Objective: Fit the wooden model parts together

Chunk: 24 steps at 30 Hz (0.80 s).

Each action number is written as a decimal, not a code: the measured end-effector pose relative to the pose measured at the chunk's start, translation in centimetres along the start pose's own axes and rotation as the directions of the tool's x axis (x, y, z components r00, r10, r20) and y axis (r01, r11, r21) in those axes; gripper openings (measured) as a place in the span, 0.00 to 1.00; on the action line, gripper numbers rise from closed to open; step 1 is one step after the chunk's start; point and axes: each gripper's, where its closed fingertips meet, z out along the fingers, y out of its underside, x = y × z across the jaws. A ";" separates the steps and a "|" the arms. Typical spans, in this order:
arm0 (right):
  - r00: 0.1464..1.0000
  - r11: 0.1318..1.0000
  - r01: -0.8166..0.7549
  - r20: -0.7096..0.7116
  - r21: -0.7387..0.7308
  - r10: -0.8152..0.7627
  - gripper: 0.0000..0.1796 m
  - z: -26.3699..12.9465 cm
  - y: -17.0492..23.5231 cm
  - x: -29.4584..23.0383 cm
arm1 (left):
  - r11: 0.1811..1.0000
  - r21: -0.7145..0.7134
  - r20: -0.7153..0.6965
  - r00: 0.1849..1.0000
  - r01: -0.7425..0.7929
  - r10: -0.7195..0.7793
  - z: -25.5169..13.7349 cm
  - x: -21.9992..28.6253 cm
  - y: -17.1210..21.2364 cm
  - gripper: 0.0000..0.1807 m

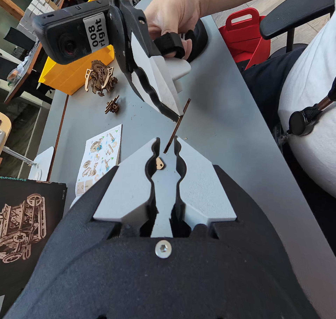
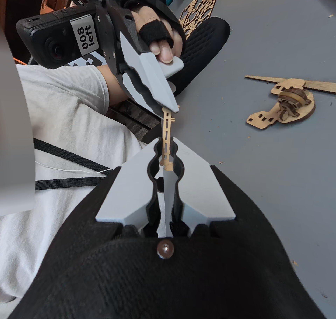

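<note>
We work over a wide, flat grey counter (image 1: 227, 146) littered with wood crumbs. Toward its far end stands a yellow plastic bin (image 1: 72, 77), nearer lies a black box lid printed with a model drawing (image 1: 27, 219), then a folded white instruction sheet (image 1: 101, 157). Smaller again are a dark-and-pale assembled wooden gear model (image 1: 99, 78), a flat pale plywood plate carrying a round hub (image 2: 283, 106), and a little dark wooden sub-assembly (image 1: 112, 106).

The right hand-held gripper (image 1: 179, 116) is closed at its tips on a thin, slotted pale plywood strip (image 2: 168, 139), which hangs in the air just above the counter. The left hand-held gripper (image 1: 167, 142) stands slightly parted around the strip's other end; we cannot tell whether its pads truly pinch it. A tiny pale wooden tab (image 1: 160, 164) lies on the counter beneath.

We judge the strip very light, stiff along its length yet brittle, its slots and side teeth likely to snap if twisted. We would hold it on the flat faces near each end and avoid bending.
</note>
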 end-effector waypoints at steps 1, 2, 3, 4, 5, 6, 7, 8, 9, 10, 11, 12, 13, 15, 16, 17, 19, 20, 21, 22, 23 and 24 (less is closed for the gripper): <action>1.000 1.000 -0.005 0.008 -0.002 0.005 0.04 0.0 0.0 0.0 | 1.000 -0.005 -0.019 1.000 -0.008 0.008 0.1 0.3 0.1 0.04; 1.000 1.000 -0.007 0.010 0.002 0.007 0.04 0.0 0.0 0.1 | 1.000 -0.011 -0.024 1.000 -0.013 0.013 0.1 0.3 0.2 0.04; 1.000 1.000 -0.004 0.015 0.014 0.004 0.04 -0.1 -0.1 0.1 | 1.000 -0.018 -0.039 0.999 -0.016 0.015 0.1 0.6 0.3 0.02; 1.000 0.999 -0.002 0.017 0.035 0.002 0.04 -0.2 -0.4 0.3 | 1.000 -0.028 -0.060 0.998 -0.010 0.008 0.2 0.9 0.5 0.01; 1.000 0.998 0.011 0.016 0.060 -0.012 0.01 -0.5 -0.7 0.4 | 0.999 -0.039 -0.073 0.997 0.006 -0.009 0.2 1.1 0.8 0.00; 0.999 0.995 0.036 0.002 0.088 -0.037 0.02 -0.9 -1.2 0.5 | 0.998 -0.055 -0.086 0.996 0.022 -0.026 0.2 1.2 1.2 0.00; 0.996 0.989 0.087 -0.038 0.116 -0.083 0.05 -1.4 -1.7 0.7 | 0.997 -0.072 -0.104 0.994 0.039 -0.046 0.2 1.3 1.7 0.00; 0.984 0.978 0.162 -0.100 0.134 -0.149 0.07 -1.9 -2.4 0.9 | 0.994 -0.090 -0.128 0.989 0.059 -0.070 0.2 1.4 2.2 0.00; 0.960 0.961 0.244 -0.170 0.128 -0.221 0.08 -2.3 -2.9 0.9 | 0.991 -0.108 -0.156 0.983 0.083 -0.099 0.2 1.5 2.8 0.00; 0.930 0.945 0.314 -0.232 0.097 -0.285 0.07 -2.6 -3.4 0.9 | 0.986 -0.123 -0.185 0.974 0.108 -0.130 0.1 1.4 3.2 0.00; 0.901 0.934 0.355 -0.279 0.041 -0.331 0.08 -2.5 -3.6 0.9 | 0.982 -0.134 -0.220 0.963 0.131 -0.159 0.1 1.4 3.5 0.00; 0.883 0.930 0.365 -0.304 -0.035 -0.358 0.08 -2.2 -3.4 0.9 | 0.977 -0.144 -0.265 0.946 0.155 -0.188 0.0 1.3 3.5 0.00; 0.874 0.930 0.349 -0.318 -0.117 -0.368 0.11 -1.8 -3.1 1.1 | 0.971 -0.159 -0.307 0.926 0.177 -0.219 0.0 1.1 3.6 0.00; 0.869 0.925 0.277 -0.344 -0.260 -0.356 0.12 -1.1 -2.4 1.8 | 0.963 -0.181 -0.373 0.892 0.200 -0.255 -0.1 0.5 3.5 0.00; 0.861 0.921 0.246 -0.369 -0.304 -0.351 0.12 -1.0 -2.4 2.3 | 0.961 -0.191 -0.400 0.878 0.201 -0.263 -0.1 0.1 3.4 0.00; 0.858 0.915 0.234 -0.373 -0.328 -0.353 0.12 -0.8 -2.4 2.5 | 0.960 -0.199 -0.416 0.870 0.198 -0.266 -0.1 -0.2 3.5 0.00; 0.855 0.911 0.226 -0.377 -0.346 -0.355 0.12 -0.5 -2.8 2.6 | 0.959 -0.212 -0.436 0.860 0.188 -0.265 0.1 -0.8 3.7 0.00; 0.850 0.907 0.223 -0.384 -0.357 -0.360 0.12 -0.4 -3.0 2.8 | 0.960 -0.211 -0.448 0.854 0.185 -0.263 0.3 -1.0 3.7 0.00; 0.843 0.903 0.215 -0.397 -0.373 -0.364 0.12 -0.3 -3.1 3.1 | 0.960 -0.215 -0.461 0.847 0.181 -0.263 0.4 -1.0 3.7 0.00; 0.834 0.898 0.206 -0.410 -0.389 -0.369 0.12 -0.3 -3.1 3.4 | 0.959 -0.224 -0.465 0.846 0.172 -0.260 0.5 -1.2 3.9 0.00; 0.831 0.892 0.199 -0.413 -0.406 -0.374 0.12 -0.2 -3.0 3.6 | 0.960 -0.229 -0.471 0.845 0.158 -0.252 0.6 -1.2 4.0 0.00; 0.829 0.888 0.196 -0.413 -0.415 -0.376 0.12 0.0 -3.1 3.6 | 0.962 -0.230 -0.476 0.845 0.146 -0.243 0.7 -1.3 4.1 0.00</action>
